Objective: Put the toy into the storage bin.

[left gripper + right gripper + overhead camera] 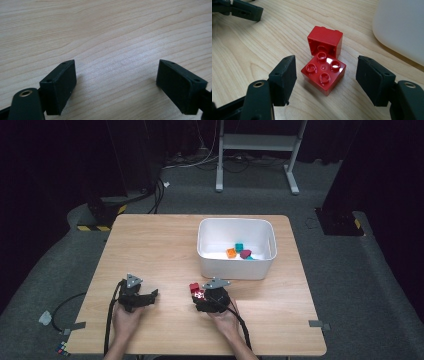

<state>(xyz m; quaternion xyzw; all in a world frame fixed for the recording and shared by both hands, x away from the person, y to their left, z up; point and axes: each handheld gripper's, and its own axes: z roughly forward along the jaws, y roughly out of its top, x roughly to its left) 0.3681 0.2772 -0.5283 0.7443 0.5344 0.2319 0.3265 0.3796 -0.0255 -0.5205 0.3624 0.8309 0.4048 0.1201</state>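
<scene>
A: Where's the red brick (323,74) sitting?

B: On the table (160,245), studs up, just at 7 o'clock of the white bin (235,269). A second red brick (325,41) lies tipped on its side, touching it at 12 o'clock in the right gripper view.

A: And the right gripper (325,82)?

B: Its jaws are spread wide, one at 9 and one at 3 o'clock of the studded brick, not touching it yet.

A: How should the grab go?

B: I'd say lower a little more, keep the brick centred, and close on its flat sides squarely, below the studs. Stay shy of the tipped brick so it isn't nudged or pinched along.

A: The left gripper (116,82)?

B: Spread wide over bare wood at about 9 o'clock of the bricks, holding nothing.
</scene>
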